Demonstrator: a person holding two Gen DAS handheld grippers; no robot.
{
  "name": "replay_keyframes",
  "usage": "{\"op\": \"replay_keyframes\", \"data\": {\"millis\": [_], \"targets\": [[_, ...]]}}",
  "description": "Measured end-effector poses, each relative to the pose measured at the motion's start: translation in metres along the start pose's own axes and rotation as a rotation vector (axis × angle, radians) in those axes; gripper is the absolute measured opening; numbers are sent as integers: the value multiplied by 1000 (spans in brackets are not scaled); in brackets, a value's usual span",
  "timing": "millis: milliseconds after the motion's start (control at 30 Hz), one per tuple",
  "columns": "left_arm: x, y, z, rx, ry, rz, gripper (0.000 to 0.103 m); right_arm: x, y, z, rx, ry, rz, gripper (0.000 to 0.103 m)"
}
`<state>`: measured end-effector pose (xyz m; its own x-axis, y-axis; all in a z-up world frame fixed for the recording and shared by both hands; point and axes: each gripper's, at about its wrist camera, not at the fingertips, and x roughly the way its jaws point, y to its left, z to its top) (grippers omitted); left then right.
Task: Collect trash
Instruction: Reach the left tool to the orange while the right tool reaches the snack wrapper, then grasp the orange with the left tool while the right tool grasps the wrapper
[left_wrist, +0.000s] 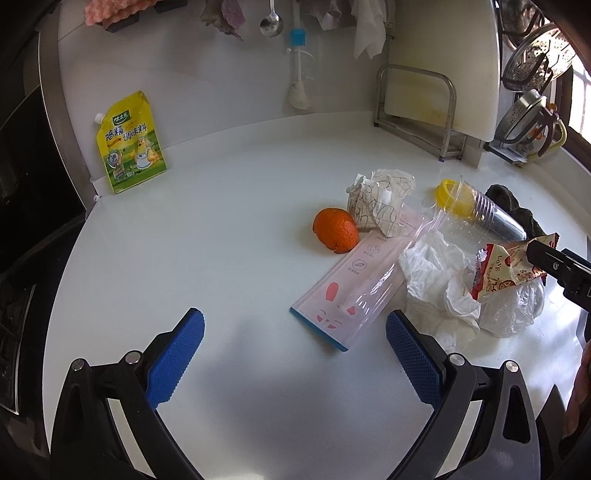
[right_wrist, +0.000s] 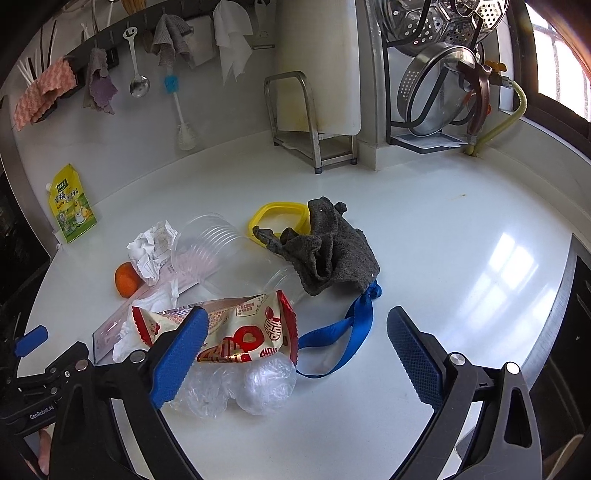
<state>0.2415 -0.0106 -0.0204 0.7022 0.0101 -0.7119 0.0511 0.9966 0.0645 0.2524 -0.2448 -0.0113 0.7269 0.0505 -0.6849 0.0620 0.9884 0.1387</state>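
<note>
With both the left gripper (left_wrist: 295, 354) and right gripper (right_wrist: 297, 354) wide open and empty, the light snack wrapper (right_wrist: 236, 328) could skid off the clear bag (right_wrist: 240, 391) when pinched.

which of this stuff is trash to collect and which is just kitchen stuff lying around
Trash: snack wrapper, crumpled paper, white tissue, clear plastic bag, plastic cups, orange peel.

Lying about: seasoning pouch, grey cloth, cutting board, hanging spoon.

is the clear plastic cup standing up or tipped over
Tipped over: the clear plastic cup lies on its side on the counter, open rim facing the camera, ribbed wall resting sideways.
</note>
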Motion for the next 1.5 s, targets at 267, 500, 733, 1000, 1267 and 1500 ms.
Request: {"op": "replay_keyframes", "data": {"millis": [267, 500, 733, 1000, 1267, 1500], "targets": [[2, -1, -1, 1, 1, 5, 97, 1, 10, -4, -63, 22, 9, 34], [2, 0, 1, -4, 7, -3, 97, -15, 8, -6, -66, -20, 53, 9], [1, 1, 11, -13, 2, -14, 97, -36, -9, -8, -13, -74, 111, 9], [12, 9, 31, -38, -6, 5, 97, -54, -31, -10, 34, -126, 99, 9], [45, 1, 50, -35, 24, 23, 97, -50, -40, -14, 58, -118, 116, 9], [72, -8, 55, -13, 70, 21, 97, -47, -46, -15, 79, -116, 133, 9]]}}
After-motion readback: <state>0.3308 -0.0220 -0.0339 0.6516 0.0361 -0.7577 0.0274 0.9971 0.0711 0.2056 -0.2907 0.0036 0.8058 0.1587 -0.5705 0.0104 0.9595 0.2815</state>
